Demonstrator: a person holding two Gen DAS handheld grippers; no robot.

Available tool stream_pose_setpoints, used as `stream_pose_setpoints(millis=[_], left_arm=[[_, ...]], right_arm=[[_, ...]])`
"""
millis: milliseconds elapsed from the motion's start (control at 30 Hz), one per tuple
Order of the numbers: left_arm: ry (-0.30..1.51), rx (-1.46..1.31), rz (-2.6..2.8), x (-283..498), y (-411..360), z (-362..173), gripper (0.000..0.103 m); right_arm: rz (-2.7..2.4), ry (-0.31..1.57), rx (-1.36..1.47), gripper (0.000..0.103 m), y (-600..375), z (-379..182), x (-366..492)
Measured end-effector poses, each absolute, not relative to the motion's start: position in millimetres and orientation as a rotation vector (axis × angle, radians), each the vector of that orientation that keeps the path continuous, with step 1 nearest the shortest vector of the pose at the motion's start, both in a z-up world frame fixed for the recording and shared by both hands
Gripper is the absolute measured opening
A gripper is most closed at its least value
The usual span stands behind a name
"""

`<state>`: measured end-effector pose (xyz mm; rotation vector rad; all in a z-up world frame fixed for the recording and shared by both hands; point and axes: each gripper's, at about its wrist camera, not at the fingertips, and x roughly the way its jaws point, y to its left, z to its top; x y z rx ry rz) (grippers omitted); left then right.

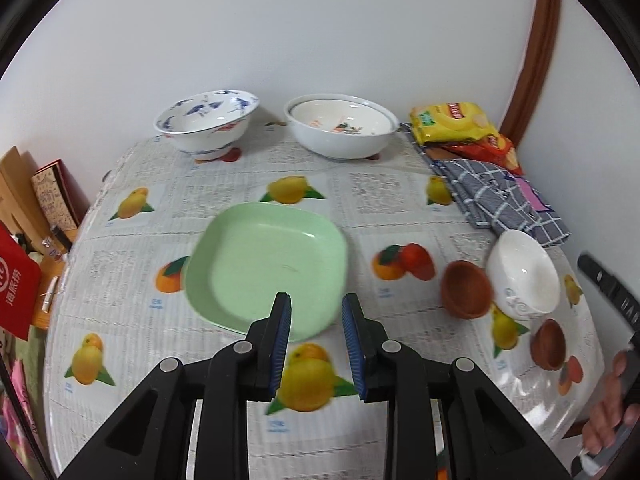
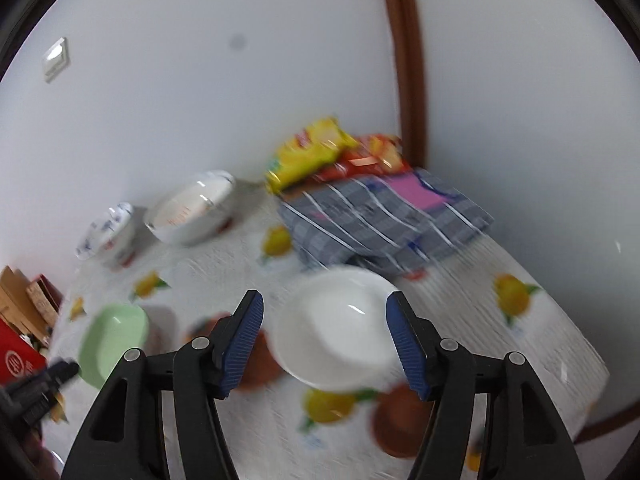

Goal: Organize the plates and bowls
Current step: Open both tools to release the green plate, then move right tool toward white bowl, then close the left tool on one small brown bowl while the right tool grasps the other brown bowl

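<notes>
Green plate (image 1: 266, 266) mid-surface, alone. Two nested bowls (image 1: 342, 130) at back beside blue-patterned bowl (image 1: 206, 124). White bowl (image 2: 340, 330), two brown bowls (image 1: 466, 290) loose: sorting mostly left. Left tongs (image 1: 316, 346) narrowly parted, empty; right tongs (image 2: 324, 344) wide, empty, framing white bowl.

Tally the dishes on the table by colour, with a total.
Green plate: 1
Plain white bowl: 1
Brown bowls: 2
Blue-patterned white bowl: 1
Large white bowl (another dish seems nested inside): 1
Total: 6
</notes>
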<state>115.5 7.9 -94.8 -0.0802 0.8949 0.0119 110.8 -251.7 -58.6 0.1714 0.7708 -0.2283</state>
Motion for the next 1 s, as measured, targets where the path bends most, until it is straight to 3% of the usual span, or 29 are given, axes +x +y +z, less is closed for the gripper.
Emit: stream_pose_setpoints(millis=[400,500,567,733,1000], left_arm=[[0.897,-0.032,-0.075,118,-57,-104,0.025],[0.923,-0.041,-0.094,123,-67,-114,0.025],[0.943,-0.046,-0.096,127,-72,-121,0.026],[0.99,-0.047,-0.095,140,-81,-137,0.041],[1.039,-0.082,-0.101,165,-89,-153,0.043]], right_arm=[[-0.248,0.9,0.321,0.063,-324,-103,68],[-0.244,0.948,0.352,0.054,-332,-118,67],[-0.245,0.952,0.353,0.053,-334,-123,63],[-0.193,0.976,0.364,0.044,-331,-133,60],[-0.17,1.039,0.317,0.041,-321,-149,70]])
